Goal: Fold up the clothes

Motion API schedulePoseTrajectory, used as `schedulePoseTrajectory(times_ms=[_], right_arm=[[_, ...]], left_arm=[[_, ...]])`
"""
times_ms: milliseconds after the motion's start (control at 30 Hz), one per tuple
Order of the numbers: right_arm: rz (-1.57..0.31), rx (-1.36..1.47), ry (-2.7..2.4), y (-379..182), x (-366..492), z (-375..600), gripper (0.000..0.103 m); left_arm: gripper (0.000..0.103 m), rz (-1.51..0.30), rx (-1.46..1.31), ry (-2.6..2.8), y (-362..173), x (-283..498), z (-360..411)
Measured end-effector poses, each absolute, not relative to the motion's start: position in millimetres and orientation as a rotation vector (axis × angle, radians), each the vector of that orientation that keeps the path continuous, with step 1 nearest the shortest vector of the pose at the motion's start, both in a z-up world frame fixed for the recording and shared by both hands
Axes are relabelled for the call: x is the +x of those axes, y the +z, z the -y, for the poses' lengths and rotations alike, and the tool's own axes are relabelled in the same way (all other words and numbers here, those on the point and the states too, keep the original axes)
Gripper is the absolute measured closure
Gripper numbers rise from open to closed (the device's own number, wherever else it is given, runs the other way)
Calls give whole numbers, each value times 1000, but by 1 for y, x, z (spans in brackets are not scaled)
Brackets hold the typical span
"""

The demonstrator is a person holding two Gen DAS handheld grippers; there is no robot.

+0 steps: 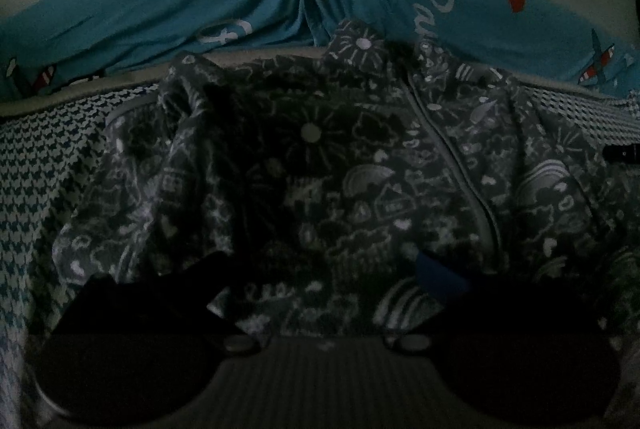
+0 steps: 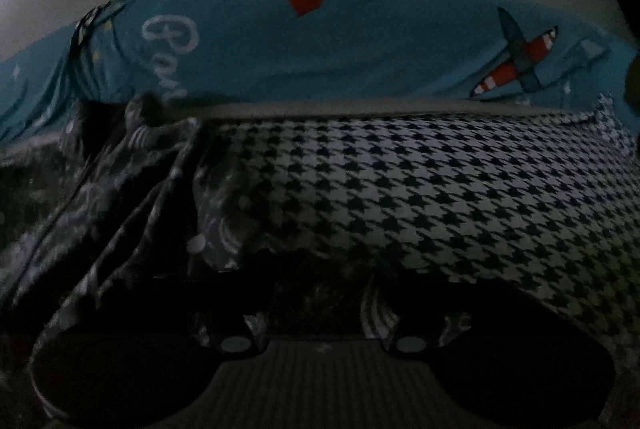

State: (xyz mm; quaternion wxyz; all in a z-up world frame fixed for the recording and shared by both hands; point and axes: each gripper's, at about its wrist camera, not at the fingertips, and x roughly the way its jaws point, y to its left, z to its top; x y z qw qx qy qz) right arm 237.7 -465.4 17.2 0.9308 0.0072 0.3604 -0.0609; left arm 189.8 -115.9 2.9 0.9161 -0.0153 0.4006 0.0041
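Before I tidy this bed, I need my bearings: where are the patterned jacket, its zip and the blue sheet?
Patterned jacket (image 1: pixel 312 165): left wrist view, middle of its front panel.
Zip (image 1: pixel 460 165): left wrist view, midway down the pale strip.
Blue sheet (image 2: pixel 360 41): right wrist view, plain stretch below the red patch.

Patterned jacket (image 1: pixel 340 165) flat on houndstooth-covered bed (image 2: pixel 440 189)

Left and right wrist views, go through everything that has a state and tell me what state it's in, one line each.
Patterned jacket: zipped up, spread front-up on the houndstooth cover, rumpled, not yet folded.
Blue sheet: draped and creased behind.
Left gripper: open, fingers apart over the jacket's hem.
Right gripper: open, low at the jacket's edge.
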Motion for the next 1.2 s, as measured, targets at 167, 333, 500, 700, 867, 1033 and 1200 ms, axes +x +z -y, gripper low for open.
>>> schedulePoseTrajectory(times_ms=[167,333,500,700,867,1033,1200], right_arm=[[-769,0,-110,3,247,459,37],[-753,-30,-99,-2,249,453,53],[-738,-56,-96,0,250,445,88],[-662,2,-215,17,253,459,97],[-589,48,-359,32,262,473,100],[-637,59,-460,21,281,473,101],[-699,77,-459,11,288,473,96]], left_arm=[[0,-828,-19,8,1,191,117],[0,-831,-12,6,-1,192,117],[0,-830,-6,4,-2,192,118],[0,-823,-20,-18,-1,191,119],[0,-824,-42,-66,1,190,122],[0,-831,-27,-104,-2,187,127],[0,-844,-3,-133,-6,185,132]])
